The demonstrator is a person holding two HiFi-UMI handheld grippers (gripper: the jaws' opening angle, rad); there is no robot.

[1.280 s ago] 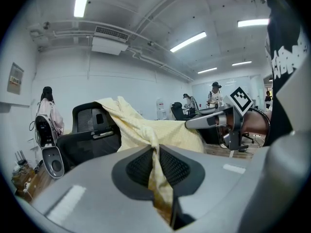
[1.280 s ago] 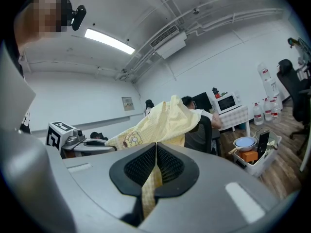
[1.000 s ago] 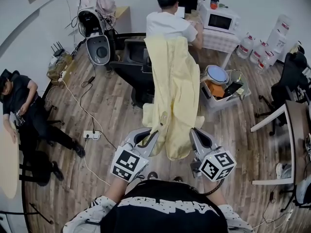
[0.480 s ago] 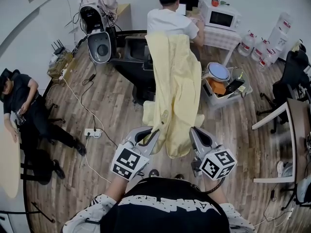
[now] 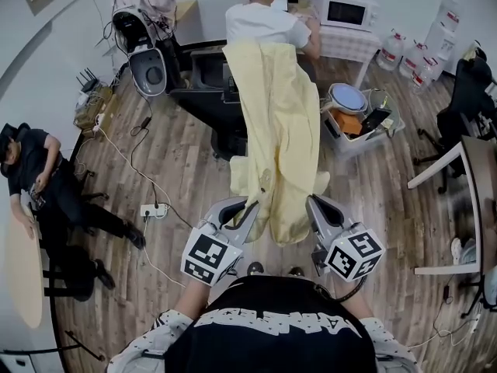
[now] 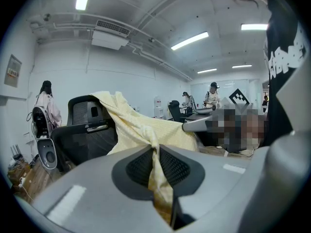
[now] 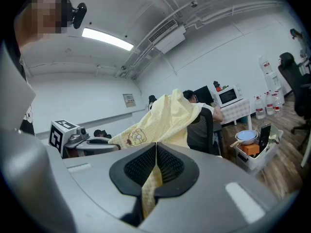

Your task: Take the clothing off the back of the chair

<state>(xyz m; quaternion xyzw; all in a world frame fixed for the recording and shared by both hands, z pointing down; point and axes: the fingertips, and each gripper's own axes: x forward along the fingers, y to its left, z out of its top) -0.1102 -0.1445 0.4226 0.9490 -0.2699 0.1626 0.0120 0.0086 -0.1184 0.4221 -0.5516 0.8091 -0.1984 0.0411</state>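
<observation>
Room: office with a wood-plank floor (image 5: 178,169); desks and chairs stand round its edges.
Yellow garment (image 5: 279,130): its far end lies over the top edge of the chair back. The rest runs as a long band toward the wearer, and its near end hangs between the two grippers, above the floor.
Chair (image 5: 203,84): black office chair toward the far side of the floor, with the cloth covering one side of its top edge.
Left gripper (image 5: 250,206): jaws clamped on a bunched fold at the garment's near left edge.
Right gripper (image 5: 311,208): jaws pinched on a thin fold at the near right edge.
Step in hand: probably drawing the cloth clear of the chair back; the far end is not yet off.
Doing it well: raise both grippers together and evenly, up first and then toward the wearer, so the cloth lifts over the top edge and does not drag. Keep both pinches firm. Uneven pull could snag the cloth or swivel the chair.
Nearby: a seated person in a white shirt (image 5: 260,22) is just behind the chair. A plastic bin (image 5: 353,134) sits beside the garment's right edge, and a power strip (image 5: 151,210) lies on the floor to its left.
</observation>
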